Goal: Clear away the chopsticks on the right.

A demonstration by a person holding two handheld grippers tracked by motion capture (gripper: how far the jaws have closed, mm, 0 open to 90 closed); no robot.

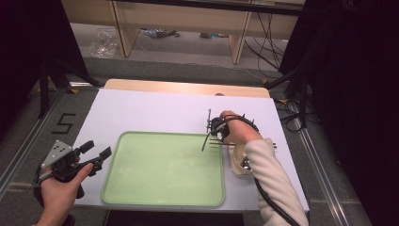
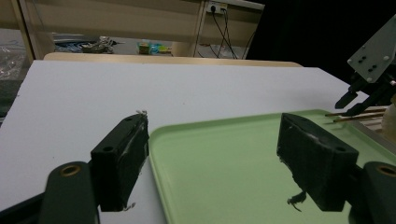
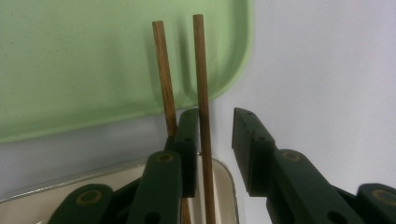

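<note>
**Chopsticks at the edge of the green tray**

A pair of wooden chopsticks (image 3: 180,70) is seen in the right gripper view, lying side by side with the tips over the right rim of a green tray (image 1: 164,169) and the rear ends in a shallow cream container with a metal rim (image 3: 140,179). The container stands on the white table (image 1: 155,110) just beside the tray's right edge. Nothing else is seen inside the tray.

The right tool (image 3: 215,135) is held low over the chopsticks. One chopstick runs between its jaws, close against the inner face of one jaw, while the other chopstick passes on the outer side of that jaw. A clear gap is left to the second jaw, so nothing is clamped; the tool is released.

The left tool (image 2: 212,154) is held at the tray's left edge with its jaws spread wide and nothing between the pads.
</note>
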